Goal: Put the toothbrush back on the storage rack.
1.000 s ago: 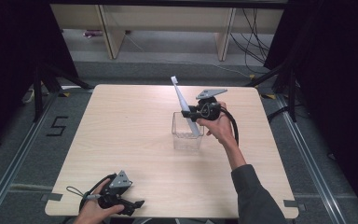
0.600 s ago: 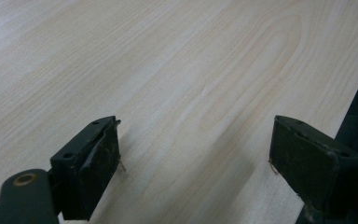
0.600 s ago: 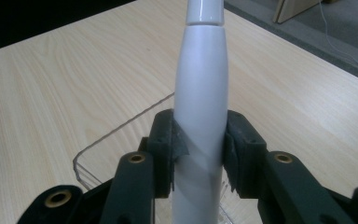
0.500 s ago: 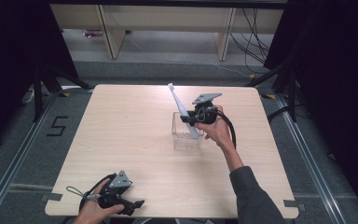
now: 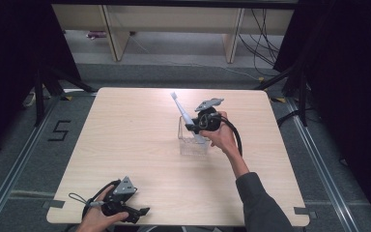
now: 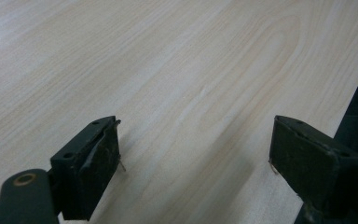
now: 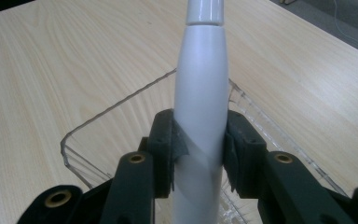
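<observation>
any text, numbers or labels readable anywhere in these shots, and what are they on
"5" – a dark numeral marked on the grey floor left of the table, seen in the high view.
Nothing legible on the white electric toothbrush, the clear plastic box, or either hand-held gripper, right or left: no print shows on them.

A toothbrush (image 5: 187, 118) slants up out of the clear box (image 5: 192, 145), which sits on the desk (image 5: 125, 145) right of centre, the right tongs (image 5: 193, 126) just above it.

toothbrush (image 7: 200, 102) head beyond frame edge
</observation>
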A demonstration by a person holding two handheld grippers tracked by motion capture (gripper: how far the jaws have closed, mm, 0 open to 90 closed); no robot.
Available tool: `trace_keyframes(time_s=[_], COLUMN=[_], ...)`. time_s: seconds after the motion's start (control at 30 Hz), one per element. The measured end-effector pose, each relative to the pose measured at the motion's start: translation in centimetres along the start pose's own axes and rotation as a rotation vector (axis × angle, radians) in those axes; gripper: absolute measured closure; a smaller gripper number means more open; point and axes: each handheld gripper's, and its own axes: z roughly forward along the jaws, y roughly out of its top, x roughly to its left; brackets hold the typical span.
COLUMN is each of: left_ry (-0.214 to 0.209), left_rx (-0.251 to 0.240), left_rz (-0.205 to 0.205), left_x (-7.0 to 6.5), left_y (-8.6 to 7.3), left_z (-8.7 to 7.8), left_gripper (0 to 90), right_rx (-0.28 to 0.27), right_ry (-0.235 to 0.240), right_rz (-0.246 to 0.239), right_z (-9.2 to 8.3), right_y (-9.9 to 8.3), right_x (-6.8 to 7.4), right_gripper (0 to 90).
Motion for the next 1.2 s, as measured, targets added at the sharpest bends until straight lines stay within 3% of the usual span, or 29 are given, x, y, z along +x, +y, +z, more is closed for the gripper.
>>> trace_keyframes(time_s=[0.1,0.17,0.3,0.33,0.4,0.47,0.5,0.53,0.57,0.63,0.7,0.8,0.83,0.87,0.9,1.0,1.03,1.07,1.2], left_ry=[-0.01,-0.001,-0.002,-0.012,-0.001,-0.001,-0.008,-0.001,0.002,0.0,-0.001,-0.013,-0.012,-0.001,-0.002,-0.003,-0.013,-0.013,-0.011], left_rx=[-0.014,-0.001,-0.001,-0.014,0.001,-0.002,-0.005,0.001,-0.001,-0.001,-0.001,-0.013,-0.013,0.0,-0.003,-0.002,-0.013,-0.013,-0.006], left_rz=[-0.011,-0.006,0.003,-0.013,0.003,0.002,-0.003,0.002,-0.016,-0.013,-0.007,-0.021,-0.019,-0.002,-0.01,-0.003,-0.02,-0.02,-0.006], left_x=[-0.1,0.0,0.0,-0.1,0.0,0.0,0.0,0.0,-0.1,-0.1,0.0,-0.2,-0.2,0.0,-0.1,0.0,-0.2,-0.2,-0.1], left_y=[0.0,0.0,0.0,0.0,0.0,0.0,0.0,0.0,0.0,0.0,0.0,0.0,0.0,0.0,0.0,0.0,0.0,0.0,0.0], left_z=[0.1,0.0,0.0,0.1,0.0,0.0,0.0,0.0,0.0,0.0,0.0,0.1,0.1,0.0,0.0,0.0,0.1,0.1,0.0], left_gripper=[15.3,15.3,15.3,15.3,15.4,15.4,15.4,15.3,15.3,15.3,15.3,15.3,15.3,15.3,15.3,15.3,15.3,15.3,15.3], right_rx=[0.003,0.04,0.038,0.038,0.049,0.072,0.049,0.065,0.07,0.075,0.099,0.103,0.125,0.122,0.121,0.134,0.175,0.175,0.16], right_ry=[-0.002,-0.01,-0.003,-0.003,-0.008,-0.013,-0.022,-0.018,-0.007,-0.024,-0.016,-0.023,-0.032,-0.028,-0.023,-0.025,-0.038,-0.038,-0.03], right_rz=[0.0,0.006,-0.008,-0.008,-0.028,-0.004,-0.04,-0.021,-0.042,-0.024,-0.05,-0.041,-0.008,-0.029,-0.059,-0.051,0.008,0.008,-0.049], right_z=[0.4,0.3,0.5,0.5,0.6,0.7,0.9,0.9,0.9,1.0,1.2,1.4,1.4,1.4,1.4,1.4,1.4,1.4,1.6], right_y=[0.0,0.0,0.0,0.0,0.0,0.0,0.0,0.0,0.1,0.0,0.1,0.1,0.1,0.1,0.1,0.1,0.1,0.1,0.0], right_x=[0.1,0.1,0.1,0.1,0.1,0.3,0.2,0.2,0.1,0.3,0.2,0.4,0.5,0.4,0.2,0.4,0.7,0.7,0.4], right_gripper=[66.3,66.4,66.3,66.3,66.3,66.3,66.3,66.3,66.2,66.3,66.2,66.2,66.2,66.2,66.1,66.1,66.0,66.0,65.8])
